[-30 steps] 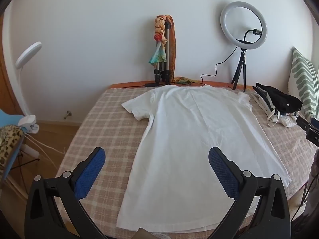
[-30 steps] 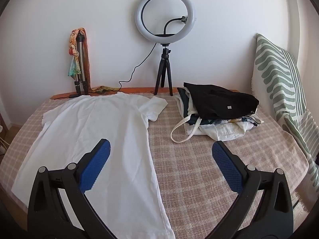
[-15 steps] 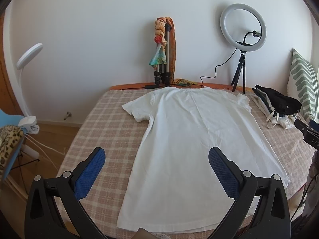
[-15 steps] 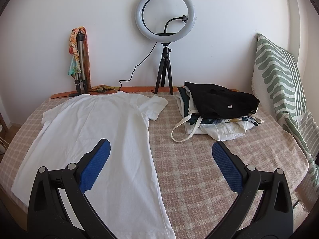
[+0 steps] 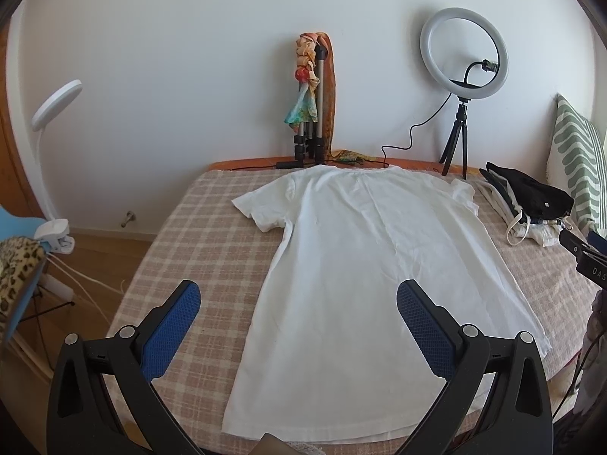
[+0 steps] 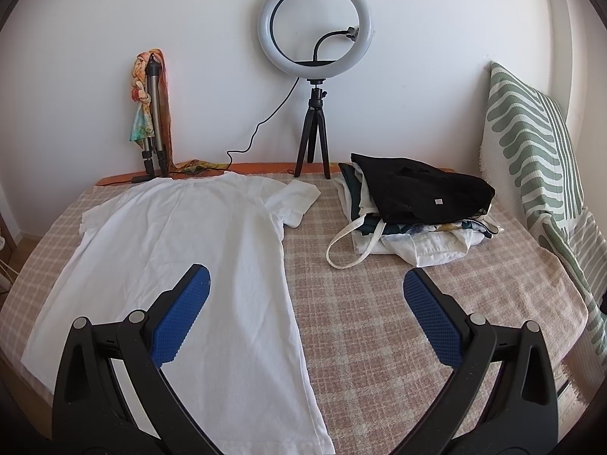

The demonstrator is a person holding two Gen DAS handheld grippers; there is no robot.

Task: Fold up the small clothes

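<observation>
A white T-shirt [image 5: 364,265] lies spread flat on the checked bedspread [image 5: 197,250], collar toward the far wall, hem toward me. It also shows in the right wrist view [image 6: 189,250]. My left gripper [image 5: 297,303] is open and empty, held above the shirt's lower left part. My right gripper [image 6: 305,290] is open and empty, held above the shirt's right edge near the hem. A pile of other clothes [image 6: 417,204], black on top, lies right of the shirt.
A ring light on a tripod [image 6: 316,76] and a folded tripod with a scarf [image 6: 151,113] stand at the wall behind the bed. A green striped pillow [image 6: 538,144] leans at the right. A clip lamp [image 5: 53,121] and floor are left of the bed.
Both grippers have drawn back slightly, so the shirt sits a little farther off in both views. Both stay open; the shirt has not moved.
</observation>
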